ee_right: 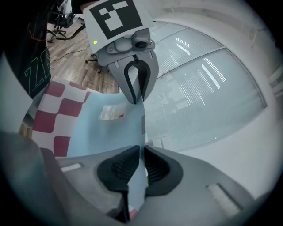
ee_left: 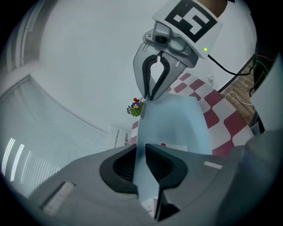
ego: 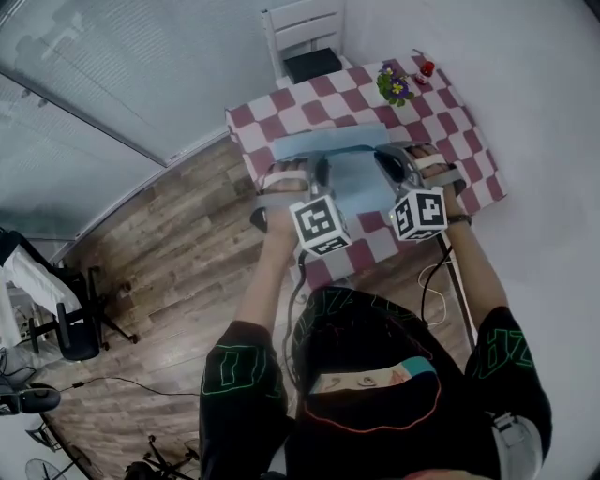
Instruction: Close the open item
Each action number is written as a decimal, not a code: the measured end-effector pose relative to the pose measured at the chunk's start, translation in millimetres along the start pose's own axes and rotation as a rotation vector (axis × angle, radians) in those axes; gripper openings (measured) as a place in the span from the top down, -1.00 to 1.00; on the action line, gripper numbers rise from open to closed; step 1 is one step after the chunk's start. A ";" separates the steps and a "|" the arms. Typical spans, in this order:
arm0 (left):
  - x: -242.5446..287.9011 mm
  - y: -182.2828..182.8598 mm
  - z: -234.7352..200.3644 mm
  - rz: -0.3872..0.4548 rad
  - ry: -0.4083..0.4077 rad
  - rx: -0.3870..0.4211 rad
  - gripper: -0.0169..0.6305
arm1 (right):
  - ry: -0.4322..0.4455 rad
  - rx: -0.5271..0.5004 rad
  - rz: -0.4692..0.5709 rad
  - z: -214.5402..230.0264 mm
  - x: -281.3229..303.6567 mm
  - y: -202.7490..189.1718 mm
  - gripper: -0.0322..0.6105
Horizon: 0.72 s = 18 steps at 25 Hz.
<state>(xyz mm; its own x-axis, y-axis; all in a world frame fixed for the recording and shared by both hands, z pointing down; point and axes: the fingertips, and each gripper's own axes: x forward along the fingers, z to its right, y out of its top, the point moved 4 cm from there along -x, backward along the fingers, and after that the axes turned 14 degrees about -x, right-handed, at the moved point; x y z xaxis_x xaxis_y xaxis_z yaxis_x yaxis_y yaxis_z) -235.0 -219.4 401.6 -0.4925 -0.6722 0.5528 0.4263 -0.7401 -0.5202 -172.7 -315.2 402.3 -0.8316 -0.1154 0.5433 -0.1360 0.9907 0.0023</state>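
Head view: blue folder (ego: 361, 186) lies mid checkered table (ego: 469, 141), cover raised. Left gripper (ee_left: 140, 164) and right gripper (ee_right: 142, 165) are each clamped on the cover's free edge, one toward each end. I reckon that's so it won't twist when I fold it shut.

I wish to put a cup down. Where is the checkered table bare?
Bare: the cloth's far strip between the blue folder and the chair; the right edge past the right gripper. Crowded: the middle, with the folder and the left gripper; the corner with the flowers.
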 end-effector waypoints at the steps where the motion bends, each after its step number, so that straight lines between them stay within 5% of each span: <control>1: 5.3 -2.9 -3.2 -0.008 -0.007 -0.002 0.74 | 0.007 0.002 0.002 1.5 6.5 -0.9 0.79; 18: 78.7 -32.8 -13.8 -0.051 -0.158 -0.070 0.72 | 0.171 0.013 0.018 -0.1 87.9 -18.3 0.77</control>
<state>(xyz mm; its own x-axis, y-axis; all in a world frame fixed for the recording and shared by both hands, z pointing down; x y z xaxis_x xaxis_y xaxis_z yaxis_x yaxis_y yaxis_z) -298.3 -247.7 453.2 -0.3848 -0.6329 0.6718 0.3470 -0.7737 -0.5302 -243.2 -343.4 450.0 -0.7304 -0.0826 0.6780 -0.1299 0.9913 -0.0192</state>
